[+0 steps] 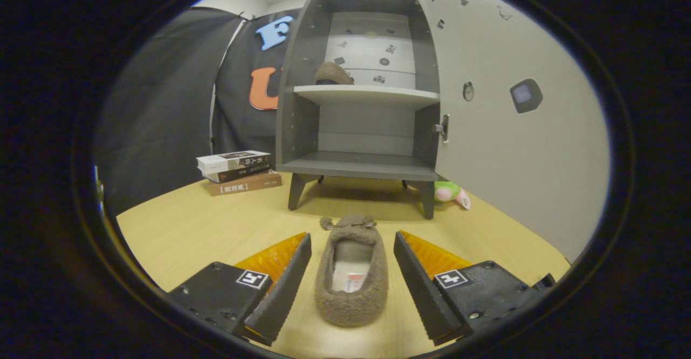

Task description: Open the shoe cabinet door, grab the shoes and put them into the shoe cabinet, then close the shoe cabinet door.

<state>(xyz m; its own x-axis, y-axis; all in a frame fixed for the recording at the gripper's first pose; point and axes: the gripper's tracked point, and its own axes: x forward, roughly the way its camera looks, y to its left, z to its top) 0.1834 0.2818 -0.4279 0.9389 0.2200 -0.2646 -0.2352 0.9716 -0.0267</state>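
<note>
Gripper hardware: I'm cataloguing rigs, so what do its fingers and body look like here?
The gripper has two wedge-shaped fingers with ribbed inner faces, each on a blocky black housing fastened with screws. Each housing carries a small square black-and-white marker. The fingers stand open either side of a fuzzy slipper.

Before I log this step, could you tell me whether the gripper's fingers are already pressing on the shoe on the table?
No, the gripper is open, and the shoe lies between its fingers with gaps on both sides.

Gripper (352,264) held low over the tabletop, level and pointing forward, fingers (285,280) spread wide apart, one on each side of the slipper (352,294), neither pad touching it, a clear gap on both sides
</note>
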